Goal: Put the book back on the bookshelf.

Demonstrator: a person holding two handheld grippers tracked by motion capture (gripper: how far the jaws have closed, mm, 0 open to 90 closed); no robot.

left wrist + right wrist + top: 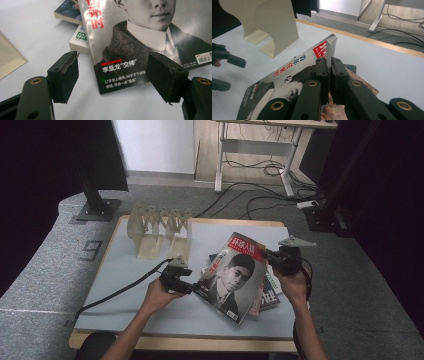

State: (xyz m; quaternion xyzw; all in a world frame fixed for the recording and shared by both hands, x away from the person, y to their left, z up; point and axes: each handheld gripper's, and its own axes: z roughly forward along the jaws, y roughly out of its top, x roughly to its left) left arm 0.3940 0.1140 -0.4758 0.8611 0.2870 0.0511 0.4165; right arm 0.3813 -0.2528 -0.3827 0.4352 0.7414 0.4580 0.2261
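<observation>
Black rubber pads of my right gripper (329, 68) are clamped together on the top edge of a glossy magazine with a black-and-white portrait cover and a red title block (234, 276). In the right gripper view the two jaws meet on the thin edge just below the red title corner, and the magazine slopes away from them toward the table.

My left gripper (113, 77) stands with its jaws apart; nothing is pressed between the pads. In the left gripper view the lower corner of the magazine (the one with white printed lines under a short red bar) lies between and beyond the two pads, not touching either.

In the high view the magazine is tilted, its right edge raised in my right gripper (270, 256) and its lower left corner just beside my left gripper (186, 285). Beneath it lies a small pile of other books and magazines (269, 296), partly covered. All of this rests on a pale grey table top with a light wooden rim (130, 295).

Farther back on the table, well apart from the pile, stands a cream plastic file rack with several upright dividers (159, 231).
</observation>
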